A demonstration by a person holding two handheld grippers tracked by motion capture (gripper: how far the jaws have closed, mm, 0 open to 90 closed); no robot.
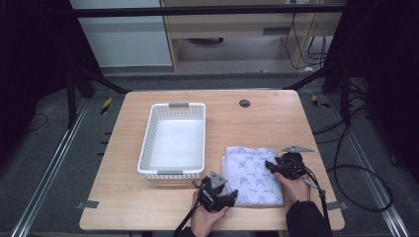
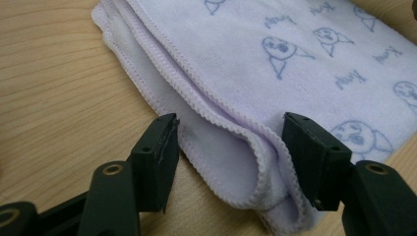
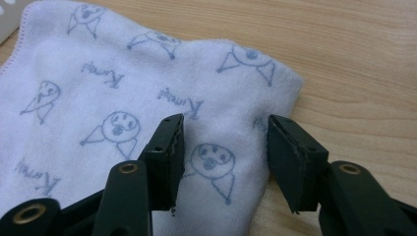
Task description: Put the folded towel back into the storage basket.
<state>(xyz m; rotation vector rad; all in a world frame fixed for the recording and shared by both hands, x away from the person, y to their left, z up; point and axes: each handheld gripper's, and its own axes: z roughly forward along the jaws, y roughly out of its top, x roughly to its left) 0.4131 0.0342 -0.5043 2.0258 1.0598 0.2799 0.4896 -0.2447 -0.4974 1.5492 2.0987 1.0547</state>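
Folded white towel (image 1: 253,174) with pale blue cartoon faces and script, lying flat on the near right part of the wooden table (image 1: 123,202), just right of the white basket (image 1: 174,139) and apart from it. Several stacked layers with stitched hems visible along the near left edge in the left gripper view (image 2: 231,123); top layer smooth, printed side up. Left gripper (image 1: 216,193) at the towel's near left corner, held in a hand (image 1: 205,219) entering from the bottom edge; jaws wide apart, straddling the folded hem, one jaw over bare wood beside the cloth, the other over the top layer, pads not pressing on the fabric. Right gripper (image 1: 277,165) at the towel's right edge, held in a hand (image 1: 294,189) with a dark sleeve; jaws about half open, set over the rounded fold of the cloth (image 3: 147,98), one jaw above the printed surface, the other at the very edge where cloth meets wood; not clamped on anything. Whether either jaw tip rests on the fabric, not clear. Basket empty-looking, slotted walls, grey handles at both short ends, standing left of centre. Small dark round grommet (image 1: 244,103) near the far edge of the table. Cables trailing off the right side onto the grey floor.
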